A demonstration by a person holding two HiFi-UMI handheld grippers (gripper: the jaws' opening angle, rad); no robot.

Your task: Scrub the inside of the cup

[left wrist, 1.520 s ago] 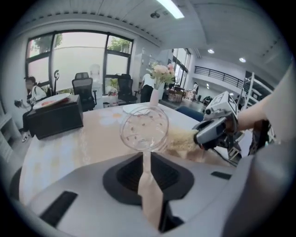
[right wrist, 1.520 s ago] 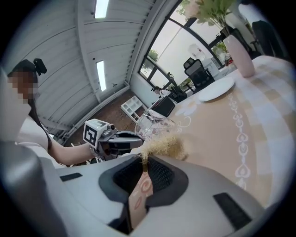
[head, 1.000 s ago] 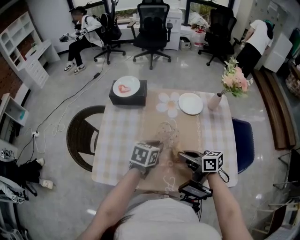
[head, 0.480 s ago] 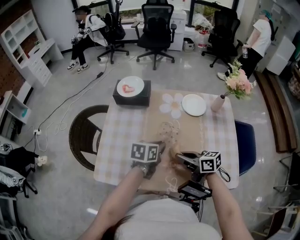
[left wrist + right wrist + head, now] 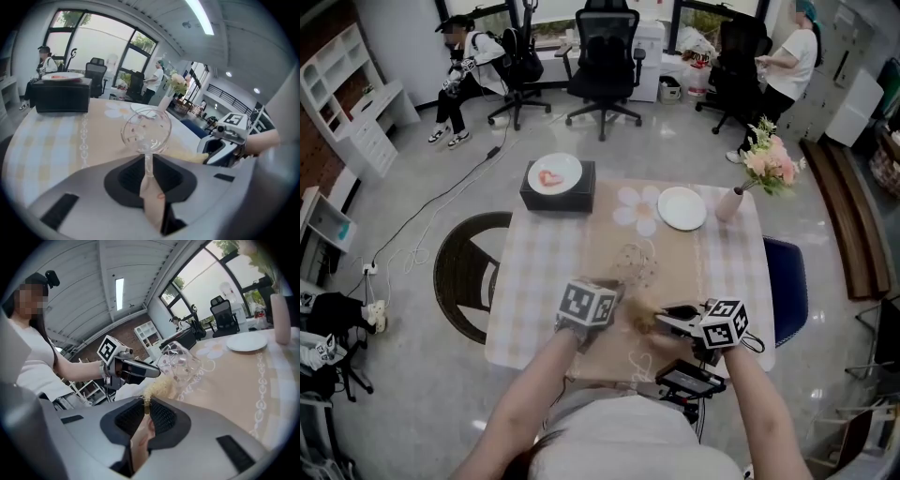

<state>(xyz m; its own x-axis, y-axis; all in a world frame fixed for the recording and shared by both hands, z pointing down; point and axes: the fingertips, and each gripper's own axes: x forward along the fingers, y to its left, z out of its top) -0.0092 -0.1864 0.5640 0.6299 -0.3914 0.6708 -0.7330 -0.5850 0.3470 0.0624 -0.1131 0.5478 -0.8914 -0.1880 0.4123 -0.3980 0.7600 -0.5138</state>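
Rolls right gripper point(image 5: 146, 408) about its own axis versus a second ago, barely shifts it; keeps left gripper point(image 5: 148, 167) put. Clamps tan scrub pad point(image 5: 157, 389) in right jaws and stem of glass cup point(image 5: 146, 127) in left jaws. Holds cup tilted over near edge of table point(image 5: 534, 281), pad just beside bowl's outside, contact unclear. Looks like lining up for entry, with scrubbing inside still to do. Leaves white plate point(image 5: 681, 207), vase point(image 5: 728, 202) and black box point(image 5: 556, 190) well apart along far edge. Finds nothing in the pad's path.
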